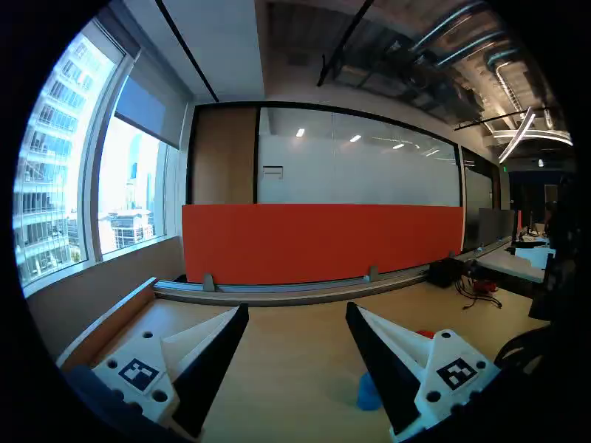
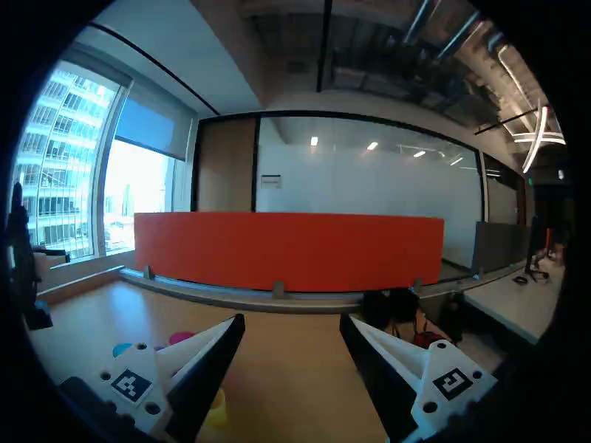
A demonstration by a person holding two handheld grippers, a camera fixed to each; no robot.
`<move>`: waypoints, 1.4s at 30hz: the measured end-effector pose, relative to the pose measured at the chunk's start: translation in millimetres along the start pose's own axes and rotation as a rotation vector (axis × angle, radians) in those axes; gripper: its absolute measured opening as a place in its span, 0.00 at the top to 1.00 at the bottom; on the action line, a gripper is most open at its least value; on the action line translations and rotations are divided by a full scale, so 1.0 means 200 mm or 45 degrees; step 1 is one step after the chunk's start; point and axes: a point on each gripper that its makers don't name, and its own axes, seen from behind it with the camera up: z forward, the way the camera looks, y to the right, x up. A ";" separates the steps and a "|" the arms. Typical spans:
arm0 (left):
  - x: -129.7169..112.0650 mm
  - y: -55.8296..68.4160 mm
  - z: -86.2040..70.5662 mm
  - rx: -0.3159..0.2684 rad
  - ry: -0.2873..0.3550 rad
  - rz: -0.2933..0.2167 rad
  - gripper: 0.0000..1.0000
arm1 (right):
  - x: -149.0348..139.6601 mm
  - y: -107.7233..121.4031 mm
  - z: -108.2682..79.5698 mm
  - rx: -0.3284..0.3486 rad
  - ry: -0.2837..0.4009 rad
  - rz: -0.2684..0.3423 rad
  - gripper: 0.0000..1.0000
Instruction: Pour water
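In the left gripper view, the left gripper (image 1: 296, 306) fills the bottom of the frame. Its jaws stand wide apart with nothing between them but the bare, pale wooden tabletop (image 1: 295, 354). A small blue object (image 1: 367, 391) sits on the tabletop at the bottom edge, just beside the inner face of the finger on the right side of the frame and partly hidden by it. Too little of it shows to tell whether it is a cup. A bit of red (image 1: 425, 334) peeks out above that same finger. An orange screen (image 1: 318, 244) crosses the middle of the frame at the far edge of the tabletop, with a glass wall (image 1: 354, 159) above it. Tall windows (image 1: 81, 199) are at the left, and a tangle of black cables (image 1: 473, 292) lies at the right.

In the right gripper view, the right gripper (image 2: 290, 317) also has its jaws spread wide and holds nothing. At lower left, around the finger on that side, lie three bright pieces: a cyan object (image 2: 122, 348), a pink object (image 2: 181, 338) and a yellow object (image 2: 216, 410). All three are partly covered by the finger, so their shapes are unclear. The yellow one sits lowest, just inside the finger's dark inner face. Dark things (image 2: 391, 306) stand near the foot of the orange screen, right of centre.
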 end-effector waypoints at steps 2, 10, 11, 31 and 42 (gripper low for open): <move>0.05 0.00 0.01 -0.006 0.000 -0.003 0.02 | 0.05 0.00 0.00 0.005 0.007 0.004 0.00; 0.21 0.01 0.03 -0.041 0.003 -0.015 0.02 | 0.19 -0.01 0.01 0.023 0.018 -0.002 0.00; 0.22 0.01 0.03 -0.044 0.005 -0.016 0.02 | 0.20 -0.02 0.01 0.027 0.022 -0.002 0.00; 0.33 0.27 0.02 -0.340 0.030 0.004 0.02 | 0.24 -0.31 -0.06 0.371 0.024 0.012 0.00; 0.33 0.39 -0.01 -0.512 0.030 0.002 0.02 | 0.25 -0.55 -0.13 0.594 0.008 -0.017 0.00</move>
